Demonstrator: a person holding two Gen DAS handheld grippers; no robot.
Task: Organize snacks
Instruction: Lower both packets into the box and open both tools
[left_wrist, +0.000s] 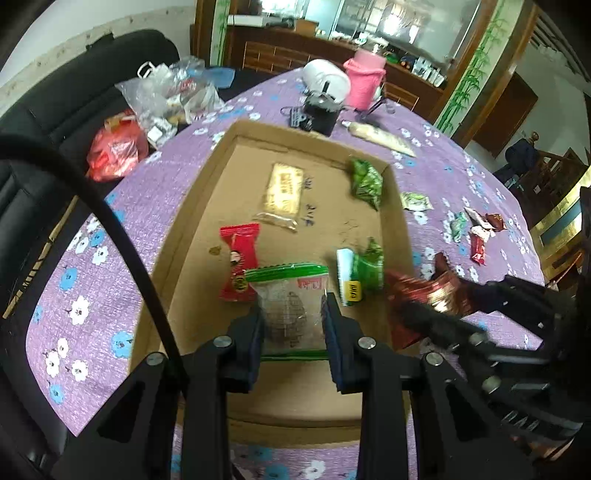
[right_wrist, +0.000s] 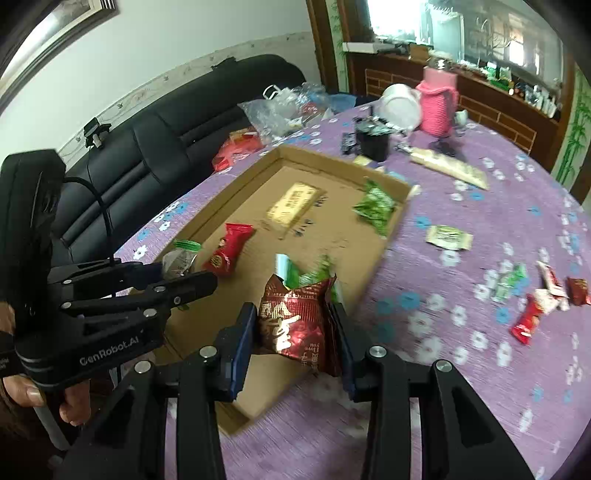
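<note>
A: What's the biggest thing in front of you?

B: The surface (right_wrist: 461, 387), under a purple cloth with white and blue flowers. A black sofa (right_wrist: 155, 140) runs along its far left side.

A: And on it?

B: A shallow cardboard tray (left_wrist: 177, 236) takes up the middle. Inside lie a red snack packet (left_wrist: 238, 266), a green packet (left_wrist: 365, 182) against the far right wall, a green-and-white packet (left_wrist: 360, 275) near the right wall, and a pale gold bar (left_wrist: 282, 190) flat in the centre.

A: Your left tool?

B: My left tool (left_wrist: 293, 325) is clamped on a clear pouch with green edges (left_wrist: 291, 295), low over the tray's near end, just beside the red packet.

A: The right one?

B: My right tool (right_wrist: 293, 332) grips a dark red foil packet (right_wrist: 295, 321), both pads pressing its sides, above the tray's near right corner.

A: Anything outside the tray?

B: A pale sachet (right_wrist: 448, 236) lies alone on the cloth to the right, and farther right sits a loose cluster of small sweets (right_wrist: 539, 295), red, green and white.
</note>
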